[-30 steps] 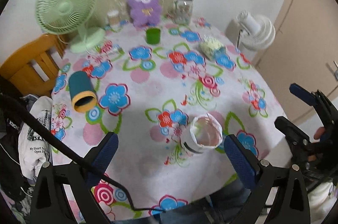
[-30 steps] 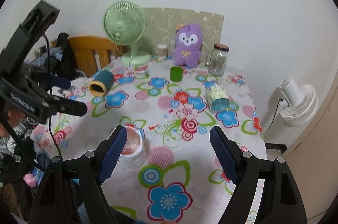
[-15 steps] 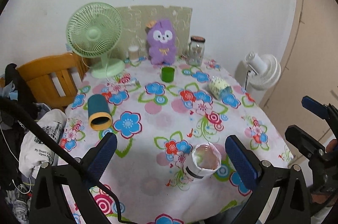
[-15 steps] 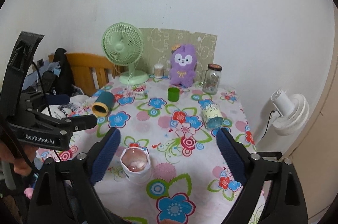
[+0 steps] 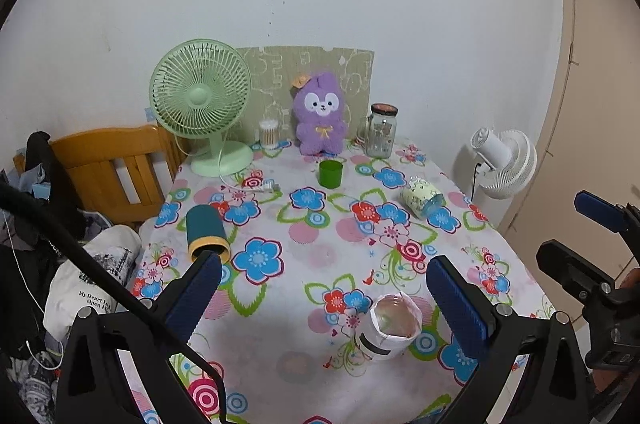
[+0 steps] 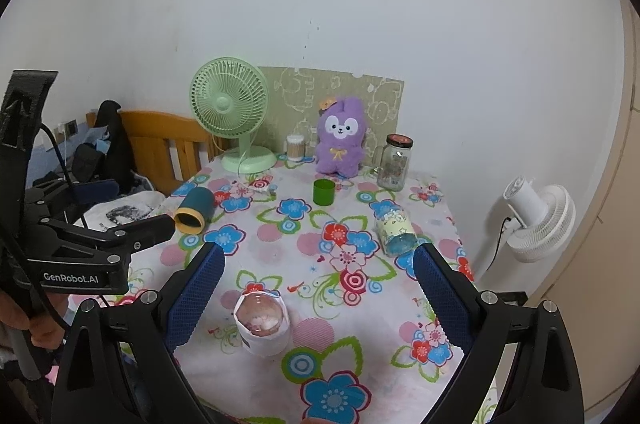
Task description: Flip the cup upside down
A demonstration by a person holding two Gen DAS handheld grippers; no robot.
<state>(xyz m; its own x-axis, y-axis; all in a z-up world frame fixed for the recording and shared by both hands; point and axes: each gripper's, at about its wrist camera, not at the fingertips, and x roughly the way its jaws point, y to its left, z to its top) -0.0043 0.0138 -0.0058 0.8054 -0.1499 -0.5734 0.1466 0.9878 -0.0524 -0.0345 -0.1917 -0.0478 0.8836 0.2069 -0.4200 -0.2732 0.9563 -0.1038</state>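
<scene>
While our two grippers hang over the near edge, the round table under a white cloth printed with blue, red and pink flowers (image 5: 304, 224) fills most of what we see ahead of them. Beyond our fingers, at the far edge against the wall, stand a pale green desk fan (image 5: 202, 103), a purple plush rabbit (image 5: 320, 119) and a clear glass jar with a dark lid (image 5: 382, 131), with a small green plastic cup (image 5: 331, 174) upright just in front of the rabbit. Off past our right side a white floor fan (image 6: 536, 220) stands beside the table. Ahead and to the left of the left gripper (image 5: 320, 296) a teal tumbler with a yellow rim (image 5: 206, 232) lies on its side, its mouth toward us. Ahead of the right gripper (image 6: 320, 288), near its right finger, a pale patterned bottle with a blue end (image 6: 394, 230) also lies on its side. Both grippers are spread wide and hold nothing. Our task piece, a white paper cup with a dark band (image 6: 262, 322), stands mouth up on the cloth; it sits between the right gripper's fingers, nearer the left one and touching neither, and in the left wrist view it is inside the left gripper's right finger, also apart from it.
</scene>
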